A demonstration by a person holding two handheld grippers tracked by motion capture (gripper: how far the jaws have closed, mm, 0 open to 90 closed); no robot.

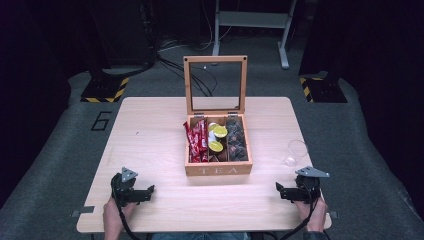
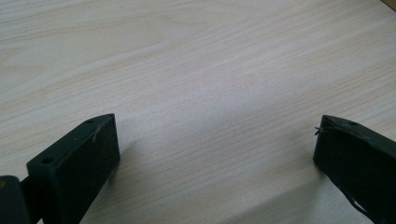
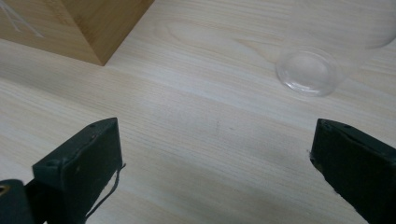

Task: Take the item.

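Note:
A wooden tea box (image 1: 218, 169) marked TEA stands mid-table with its glass-paned lid (image 1: 215, 85) raised upright. Its compartments hold red snack bars (image 1: 197, 141), yellow-green capsules (image 1: 218, 138) and dark capsules (image 1: 236, 140). My left gripper (image 1: 148, 191) rests near the front left edge, jaws wide apart over bare wood (image 2: 215, 126). My right gripper (image 1: 280, 190) sits at the front right, open too (image 3: 217, 140), with nothing between its jaws. A clear plastic cup (image 1: 295, 152) lies on its side right of the box; its round base (image 3: 307, 71) is just ahead of the right gripper, and the box's corner (image 3: 88, 28) is at upper left.
The light wooden table (image 1: 150, 130) has free surface left of the box and along the front. Dark floor, cables and stand legs with yellow-black markings (image 1: 106, 92) lie beyond the far edge.

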